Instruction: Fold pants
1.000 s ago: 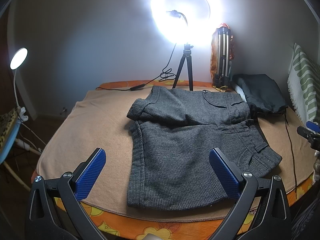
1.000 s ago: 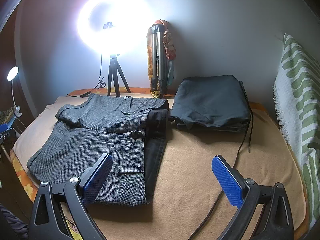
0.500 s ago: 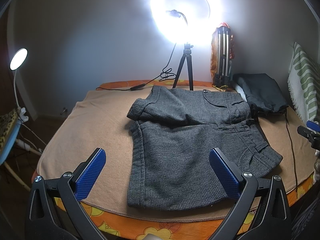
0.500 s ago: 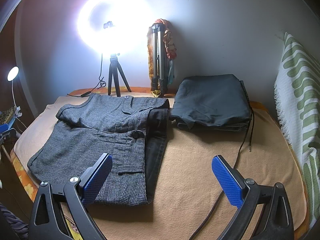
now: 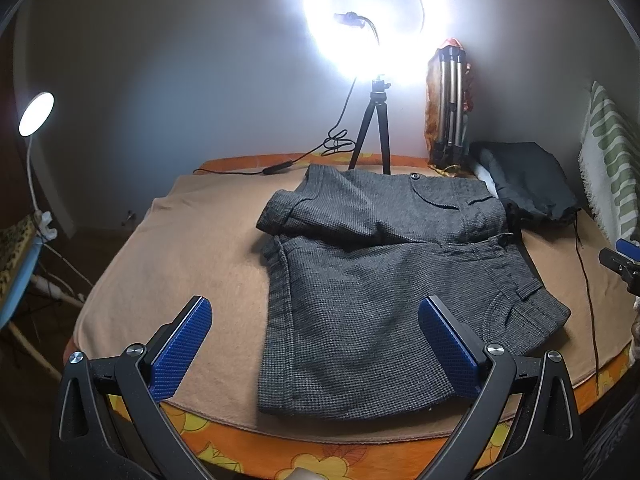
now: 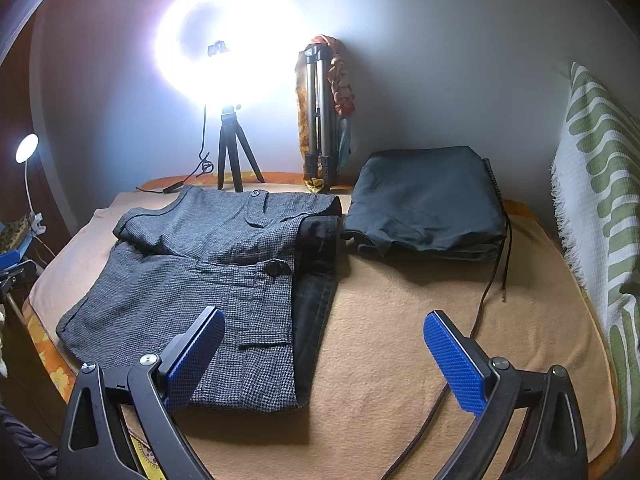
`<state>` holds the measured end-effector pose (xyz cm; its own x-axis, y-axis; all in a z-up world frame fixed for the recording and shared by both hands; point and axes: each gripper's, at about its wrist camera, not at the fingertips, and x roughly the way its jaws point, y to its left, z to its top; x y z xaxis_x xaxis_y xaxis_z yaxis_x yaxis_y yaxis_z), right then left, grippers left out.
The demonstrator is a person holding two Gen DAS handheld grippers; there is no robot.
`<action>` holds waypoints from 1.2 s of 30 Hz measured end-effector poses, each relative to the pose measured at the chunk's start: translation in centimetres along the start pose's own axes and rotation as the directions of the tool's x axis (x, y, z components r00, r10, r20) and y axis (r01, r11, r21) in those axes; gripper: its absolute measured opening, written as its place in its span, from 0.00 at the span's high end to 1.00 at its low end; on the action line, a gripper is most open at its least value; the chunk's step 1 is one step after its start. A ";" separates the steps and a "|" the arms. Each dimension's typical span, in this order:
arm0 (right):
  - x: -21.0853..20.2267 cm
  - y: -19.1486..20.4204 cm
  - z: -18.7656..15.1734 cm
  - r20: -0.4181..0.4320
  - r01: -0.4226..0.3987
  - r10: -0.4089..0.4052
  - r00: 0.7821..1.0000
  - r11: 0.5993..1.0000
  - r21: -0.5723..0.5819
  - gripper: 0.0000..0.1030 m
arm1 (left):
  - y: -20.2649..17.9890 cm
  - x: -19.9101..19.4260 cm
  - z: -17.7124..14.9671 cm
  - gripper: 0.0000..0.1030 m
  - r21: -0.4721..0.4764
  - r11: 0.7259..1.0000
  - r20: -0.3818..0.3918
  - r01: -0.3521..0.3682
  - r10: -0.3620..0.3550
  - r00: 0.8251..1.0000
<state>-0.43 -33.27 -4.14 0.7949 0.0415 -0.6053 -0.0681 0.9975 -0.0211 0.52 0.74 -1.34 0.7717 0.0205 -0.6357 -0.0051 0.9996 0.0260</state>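
Grey checked short pants (image 5: 384,272) lie flat on the tan blanket (image 5: 192,256), legs to the left, waistband to the right; they also show in the right wrist view (image 6: 208,276), where the dark inner waistband (image 6: 316,296) faces me. My left gripper (image 5: 316,344) is open and empty, above the near edge by the nearer leg's hem. My right gripper (image 6: 324,356) is open and empty, above the near edge by the waistband. The right gripper's tip shows at the right edge of the left wrist view (image 5: 622,262).
A folded pile of dark clothes (image 6: 424,200) lies behind the waistband. A black cable (image 6: 492,280) runs across the blanket. A ring light on a tripod (image 5: 372,136) and a folded tripod (image 5: 450,108) stand by the wall. A green-striped cloth (image 6: 600,200) hangs on the right. A desk lamp (image 5: 36,114) stands on the left.
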 end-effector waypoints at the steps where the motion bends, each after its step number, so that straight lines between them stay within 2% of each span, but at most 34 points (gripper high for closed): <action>1: 0.0 0.1 0.0 0.000 -0.001 0.001 1.000 1.000 0.000 0.02 | 0.0 0.1 0.0 0.00 -0.003 1.000 -0.003 0.000 0.000 1.000; 9: 0.6 0.2 0.5 -0.007 -0.031 0.032 0.999 0.999 0.010 0.02 | 0.0 1.3 0.5 0.00 -0.010 1.000 -0.017 -0.003 0.003 1.000; 17: 1.7 0.5 1.4 -0.014 -0.073 0.073 0.997 0.997 0.009 0.07 | 0.8 2.7 1.1 0.00 -0.035 0.999 -0.034 -0.021 0.020 0.999; 27: 2.7 1.4 2.6 -0.001 -0.134 0.134 0.991 0.991 -0.008 0.08 | 2.5 4.9 1.2 0.02 -0.083 0.996 -0.083 -0.044 0.037 0.996; 36: 4.0 1.9 5.7 0.017 -0.193 0.194 0.981 0.981 -0.033 0.08 | 3.3 5.9 2.5 0.05 -0.089 0.995 -0.073 -0.041 0.035 0.997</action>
<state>6.06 -30.85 -2.02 0.7767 0.2347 -0.5845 -0.2403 0.9682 0.0696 6.63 4.15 -3.04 0.7229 0.0566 -0.6887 -0.0937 0.9955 -0.0165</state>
